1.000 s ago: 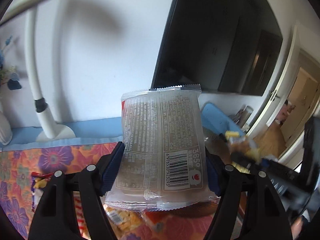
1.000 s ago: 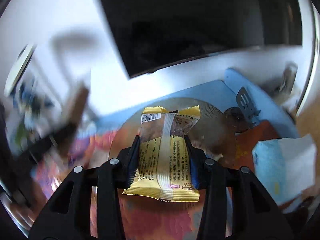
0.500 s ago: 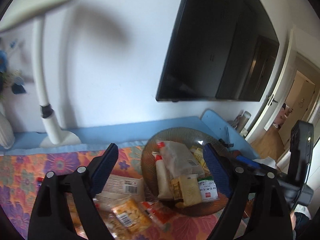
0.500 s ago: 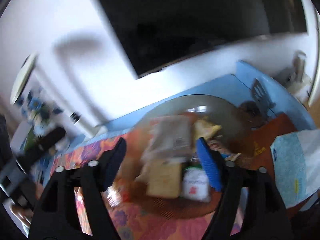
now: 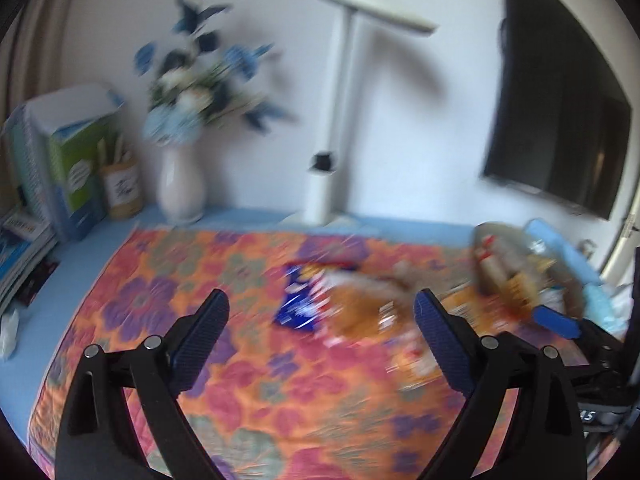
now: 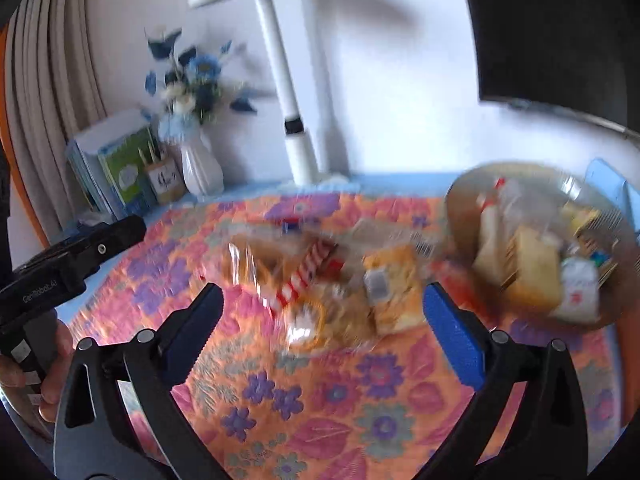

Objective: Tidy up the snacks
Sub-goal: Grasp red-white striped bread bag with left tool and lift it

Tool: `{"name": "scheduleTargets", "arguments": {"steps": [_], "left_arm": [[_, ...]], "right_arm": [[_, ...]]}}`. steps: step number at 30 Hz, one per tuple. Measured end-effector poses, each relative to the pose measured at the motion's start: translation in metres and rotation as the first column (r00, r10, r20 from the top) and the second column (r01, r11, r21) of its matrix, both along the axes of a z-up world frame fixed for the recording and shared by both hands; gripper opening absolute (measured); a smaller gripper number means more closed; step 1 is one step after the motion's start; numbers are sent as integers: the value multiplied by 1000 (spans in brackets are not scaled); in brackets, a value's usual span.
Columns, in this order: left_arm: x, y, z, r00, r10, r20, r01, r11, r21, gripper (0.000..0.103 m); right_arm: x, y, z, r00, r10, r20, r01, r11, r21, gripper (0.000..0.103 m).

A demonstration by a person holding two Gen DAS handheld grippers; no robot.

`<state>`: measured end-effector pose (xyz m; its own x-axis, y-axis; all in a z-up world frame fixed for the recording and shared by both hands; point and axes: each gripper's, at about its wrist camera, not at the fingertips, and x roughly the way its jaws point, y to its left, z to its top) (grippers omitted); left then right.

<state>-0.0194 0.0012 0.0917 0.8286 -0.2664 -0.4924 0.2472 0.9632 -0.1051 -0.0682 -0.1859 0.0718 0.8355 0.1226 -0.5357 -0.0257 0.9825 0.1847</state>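
Snacks [image 6: 320,280] lie in a blurred heap on the flowered cloth [image 6: 320,400] covering the bench, with more piled in the glass bowl [image 6: 616,216] to the right. Left gripper [image 5: 320,320] and right gripper [image 6: 322,308] hover above the cloth, their jaws having just been opening, now spread wide with nothing between them. Vase [image 5: 180,188] and lamp [image 5: 332,140] stand by the wall.

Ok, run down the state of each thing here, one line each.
left gripper: open, nothing between its fingers; jaws have just been opening.
right gripper: open, empty; jaws have just been opening.
glass bowl: upright, filled with snack packets.
loose snack packets: lying on the floral cloth, outside the bowl.
vase: upright, holding flowers.
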Motion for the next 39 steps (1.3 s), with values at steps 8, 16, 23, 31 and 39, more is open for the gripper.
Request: {"name": "scheduleTargets", "arguments": {"steps": [8,16,23,31,39], "left_arm": [[43,43,-71,971,103,-214,-119,991,-63,89],[51,55,-81,956,74,-283,-117,983,-140,90],[30,26,-48,968,-18,-251,-10,994,-110,91],[77,-27,-17,934,-133,-332,67,977,-202,95],[103,-66,-52,904,-148,-402,88,983,-164,73]], "right_arm": [[10,13,-38,995,-41,-93,34,997,-68,100],[8,8,-38,994,-41,-97,39,999,-28,100],[8,-27,-44,986,-132,-105,144,983,116,100],[10,-55,-53,984,-112,-140,147,949,278,100],[13,-59,-57,982,-96,-162,143,938,316,100]]}}
